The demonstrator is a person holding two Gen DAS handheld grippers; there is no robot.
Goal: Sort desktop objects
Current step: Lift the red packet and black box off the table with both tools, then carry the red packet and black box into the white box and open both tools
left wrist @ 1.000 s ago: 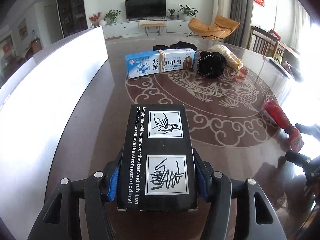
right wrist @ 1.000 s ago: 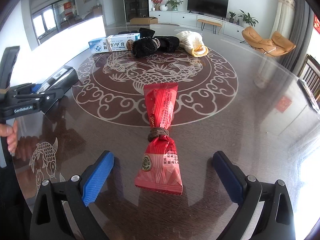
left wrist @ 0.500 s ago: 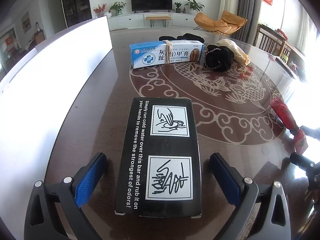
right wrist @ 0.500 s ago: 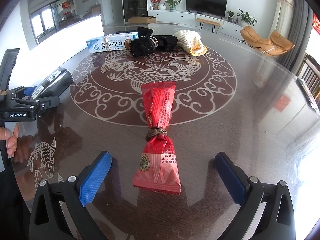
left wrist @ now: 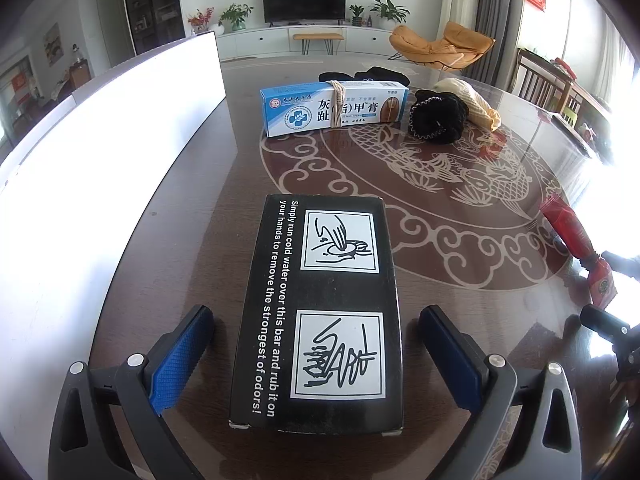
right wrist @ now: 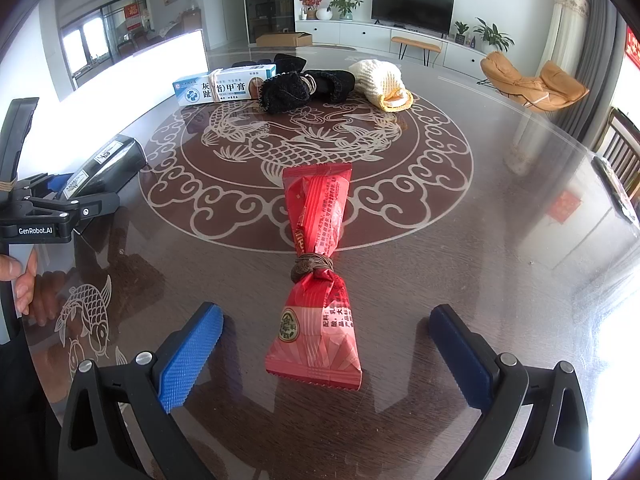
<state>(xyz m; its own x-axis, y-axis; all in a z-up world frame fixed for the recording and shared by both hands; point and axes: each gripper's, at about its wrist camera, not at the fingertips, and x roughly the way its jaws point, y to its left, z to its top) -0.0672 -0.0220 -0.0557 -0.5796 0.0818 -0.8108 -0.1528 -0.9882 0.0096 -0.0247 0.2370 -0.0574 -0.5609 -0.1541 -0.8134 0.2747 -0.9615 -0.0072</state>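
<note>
Looking down the left wrist view, the left gripper [left wrist: 316, 356] stands with jaws wide apart, pads clear of both long sides of the black box [left wrist: 320, 312], which lies flat on the table [left wrist: 192, 208] near its left edge, long axis pointing straight away toward the blue carton [left wrist: 334, 108] at the far side. In the right wrist view the right gripper [right wrist: 324, 356] is likewise spread wide around the red snack packet [right wrist: 318, 276], not touching it; the packet runs lengthwise toward the table's middle, bare tabletop all round.
</note>
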